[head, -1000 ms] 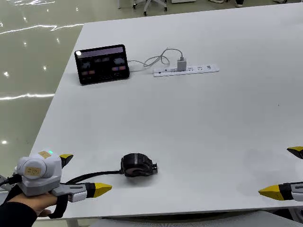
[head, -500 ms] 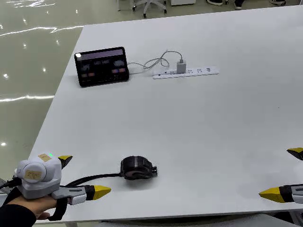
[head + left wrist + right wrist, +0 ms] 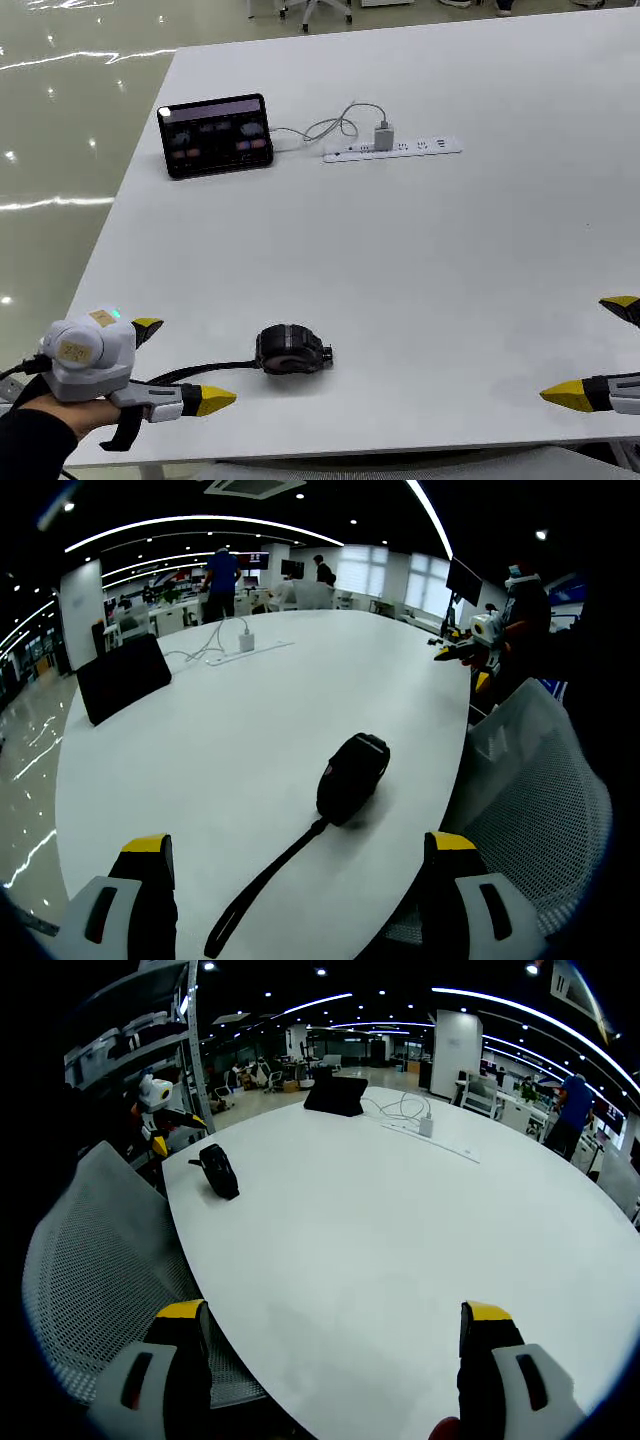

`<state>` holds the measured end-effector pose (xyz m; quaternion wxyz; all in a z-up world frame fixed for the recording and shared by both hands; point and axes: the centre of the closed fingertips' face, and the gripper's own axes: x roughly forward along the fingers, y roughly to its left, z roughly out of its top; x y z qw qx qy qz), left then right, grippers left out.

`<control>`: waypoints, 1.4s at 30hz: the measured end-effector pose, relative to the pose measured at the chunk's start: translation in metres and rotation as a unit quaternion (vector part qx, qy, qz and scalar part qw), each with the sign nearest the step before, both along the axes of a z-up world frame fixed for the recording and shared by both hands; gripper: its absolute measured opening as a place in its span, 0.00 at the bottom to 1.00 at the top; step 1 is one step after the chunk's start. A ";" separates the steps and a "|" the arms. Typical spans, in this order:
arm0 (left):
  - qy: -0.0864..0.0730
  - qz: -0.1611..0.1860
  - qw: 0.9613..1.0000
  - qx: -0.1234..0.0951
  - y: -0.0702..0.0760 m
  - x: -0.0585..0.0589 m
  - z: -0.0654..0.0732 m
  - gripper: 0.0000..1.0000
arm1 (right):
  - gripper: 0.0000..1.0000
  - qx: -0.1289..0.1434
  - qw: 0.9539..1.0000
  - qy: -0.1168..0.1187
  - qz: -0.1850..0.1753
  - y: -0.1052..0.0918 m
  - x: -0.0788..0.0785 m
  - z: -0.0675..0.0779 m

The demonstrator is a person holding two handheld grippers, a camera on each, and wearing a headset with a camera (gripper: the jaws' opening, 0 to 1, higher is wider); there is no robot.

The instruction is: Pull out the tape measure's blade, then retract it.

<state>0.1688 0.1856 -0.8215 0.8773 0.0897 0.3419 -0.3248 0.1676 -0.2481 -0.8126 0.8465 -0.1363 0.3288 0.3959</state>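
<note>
Left gripper [image 3: 184, 362] and right gripper [image 3: 590, 349] had barely shifted, both wide, empty; tape measure [image 3: 290, 350] lay ahead of the left. Pinching only its strap [image 3: 190, 375] risked dragging it off the table [image 3: 400, 250].

Tape measure [image 3: 291, 350] lies on the table [image 3: 430, 260], near side — tablet [image 3: 216, 135], power strip [image 3: 393, 149] behind.

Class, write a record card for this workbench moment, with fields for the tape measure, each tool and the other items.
tape measure: black, lying on the white table near its front edge, no blade drawn out
strap: trails from it toward the left tool
left tool: open, near the tape measure, not touching it
right tool: open, empty, far across
other items: tablet, power strip with a charger
</note>
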 end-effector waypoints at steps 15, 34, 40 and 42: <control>-0.003 -0.126 0.991 0.046 -0.034 0.019 0.002 0.94 | 1.00 0.021 0.997 -0.041 0.063 0.043 0.013 0.010; 0.024 -0.265 0.958 0.106 -0.084 0.028 -0.032 0.75 | 0.99 0.048 0.976 -0.062 0.203 0.159 0.024 0.004; 0.036 -0.289 0.949 0.123 -0.094 0.026 -0.046 0.68 | 0.98 0.050 0.973 -0.057 0.219 0.182 0.024 -0.001; 0.041 -0.297 0.945 0.134 -0.095 0.025 -0.051 0.62 | 0.97 0.049 0.971 -0.050 0.227 0.187 0.023 -0.006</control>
